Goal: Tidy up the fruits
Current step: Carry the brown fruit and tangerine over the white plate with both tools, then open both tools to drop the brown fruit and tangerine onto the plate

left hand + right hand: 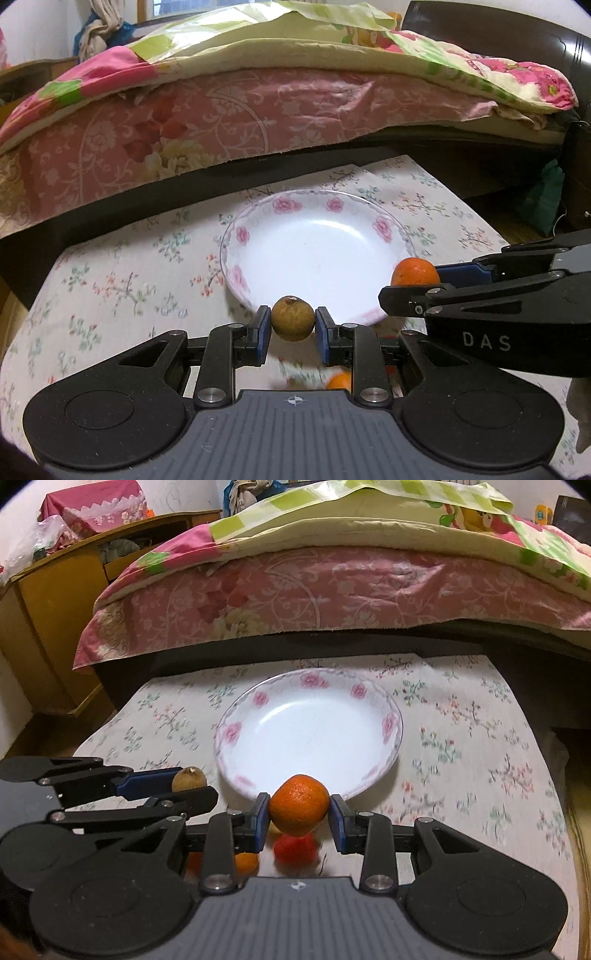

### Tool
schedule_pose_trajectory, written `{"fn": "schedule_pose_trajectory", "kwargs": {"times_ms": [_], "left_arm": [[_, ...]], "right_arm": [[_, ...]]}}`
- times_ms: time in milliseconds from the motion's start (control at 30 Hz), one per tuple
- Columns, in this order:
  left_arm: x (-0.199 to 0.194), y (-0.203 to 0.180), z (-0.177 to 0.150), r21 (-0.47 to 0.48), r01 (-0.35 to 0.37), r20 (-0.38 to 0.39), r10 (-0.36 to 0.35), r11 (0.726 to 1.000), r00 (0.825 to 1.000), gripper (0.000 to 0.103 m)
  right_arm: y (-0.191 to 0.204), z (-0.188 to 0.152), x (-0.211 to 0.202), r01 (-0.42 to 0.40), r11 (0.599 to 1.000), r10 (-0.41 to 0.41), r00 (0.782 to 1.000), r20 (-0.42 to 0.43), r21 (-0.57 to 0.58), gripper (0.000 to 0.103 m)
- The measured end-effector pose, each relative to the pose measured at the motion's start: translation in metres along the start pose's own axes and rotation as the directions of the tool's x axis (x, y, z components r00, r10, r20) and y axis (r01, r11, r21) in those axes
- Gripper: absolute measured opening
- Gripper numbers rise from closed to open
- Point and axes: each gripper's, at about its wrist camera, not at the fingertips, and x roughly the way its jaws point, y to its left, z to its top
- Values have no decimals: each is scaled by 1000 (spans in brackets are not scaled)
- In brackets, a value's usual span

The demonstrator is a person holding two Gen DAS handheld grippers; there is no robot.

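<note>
My left gripper [293, 325] is shut on a small brown round fruit [293, 318], held just before the near rim of a white plate with pink flowers [280, 206]. In the right wrist view my right gripper [299, 808] is shut on an orange [299, 804], also at the near rim of the plate [258, 701]. The plate holds nothing. From the left wrist view the right gripper [413, 280] with its orange [414, 272] comes in from the right. The left gripper [184, 782] and brown fruit [189, 778] show at the left in the right wrist view.
A red fruit [295, 848] and another orange [246, 862] lie on the floral cloth [461, 738] below the right gripper; an orange [340, 381] shows under the left one. A bed with pink covers [221, 110] stands behind the table. A wooden cabinet [48, 620] is at far left.
</note>
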Motion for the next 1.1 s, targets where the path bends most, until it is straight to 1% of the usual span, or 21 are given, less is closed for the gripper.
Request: {"fn": "schedule_pose_trajectory", "kwargs": {"times_ms": [167, 367, 733, 1100], "left_arm": [[14, 0, 6, 15, -8, -8, 8, 1000, 1000, 32], [27, 1, 6, 22, -12, -24, 13, 1000, 1000, 32], [31, 1, 6, 30, -26, -20, 27, 999, 999, 32], [31, 2, 8, 24, -39, -21, 40, 999, 999, 39]], "right_arm": [[-10, 10, 16, 2, 1000, -2, 1000, -9, 5, 34], [-16, 11, 31, -4, 1000, 4, 1000, -24, 7, 34], [-17, 12, 38, -1, 1000, 1, 1000, -25, -4, 35], [-16, 12, 38, 9, 1000, -9, 1000, -22, -9, 35]]}}
